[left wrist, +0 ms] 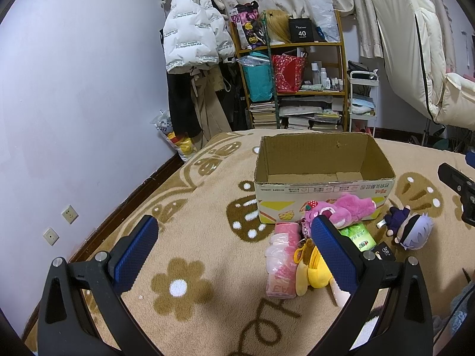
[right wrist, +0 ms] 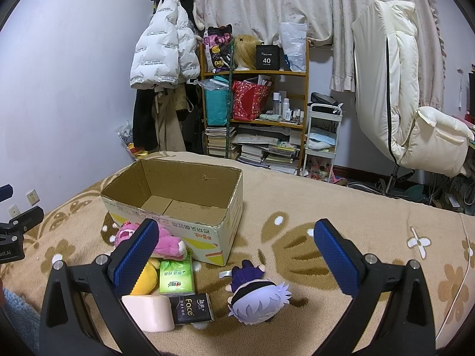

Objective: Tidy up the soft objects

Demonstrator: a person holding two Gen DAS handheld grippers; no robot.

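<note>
Left claw (left wrist: 234, 246) and right claw (right wrist: 236, 250) hovering over bed blanket (right wrist: 297, 207), both spread wide, gripping nothing. Cardboard box (right wrist: 178, 207) sitting empty at 12 o'clock. Pink plush (right wrist: 166, 241), yellow plush (right wrist: 145, 279), tissue packs (right wrist: 176, 276) and purple-haired doll (right wrist: 255, 290) lying loose at box's 6 o'clock. Step judged: sorting not yet started. Next move calling for descending onto 1 plush, closing, lifting into box.
</note>
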